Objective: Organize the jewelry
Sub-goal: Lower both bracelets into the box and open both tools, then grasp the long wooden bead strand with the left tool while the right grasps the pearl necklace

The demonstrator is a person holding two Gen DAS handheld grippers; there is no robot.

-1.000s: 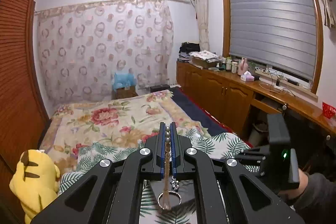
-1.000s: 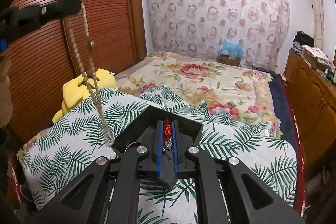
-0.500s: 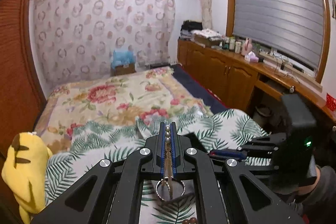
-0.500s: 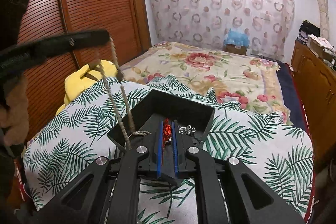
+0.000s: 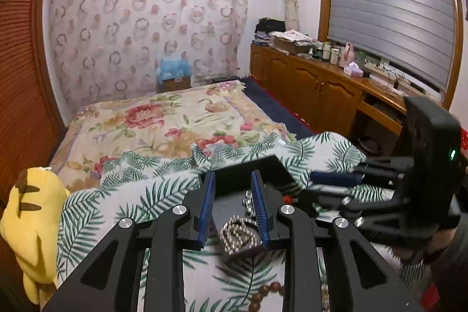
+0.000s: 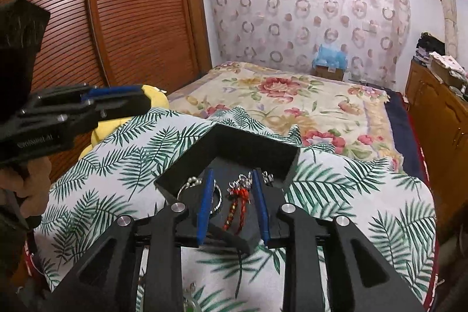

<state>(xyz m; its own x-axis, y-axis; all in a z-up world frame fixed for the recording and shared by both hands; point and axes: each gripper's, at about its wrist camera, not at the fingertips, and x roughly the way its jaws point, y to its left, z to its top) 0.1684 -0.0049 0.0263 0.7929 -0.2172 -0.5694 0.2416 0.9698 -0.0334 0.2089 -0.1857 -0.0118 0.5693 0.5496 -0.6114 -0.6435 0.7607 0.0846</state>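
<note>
Jewelry lies in a shallow black tray [image 6: 231,146] set on the palm-leaf bedspread [image 6: 345,189] of the bed. A coiled string of silver beads [image 5: 239,234] sits inside the tray at its near corner, directly between the spread blue pads of the left tool [image 5: 233,205], which grips nothing. In the right wrist view a red-and-gold braided cord [image 6: 237,208] rests on the tray floor between the parted fingers of the right tool [image 6: 232,205], also empty, with a small silver chain [image 6: 245,179] at twelve o'clock from the cord and a metal ring [image 6: 217,199] at nine o'clock, partly behind the left pad. Brown wooden beads [image 5: 264,293] lie on the bedspread at six o'clock from the tray. A yellow plush toy [image 5: 30,224] sits at nine o'clock beside the bed. White lettering on the left tool's body, seen from the right wrist, is too blurred to read.
</note>
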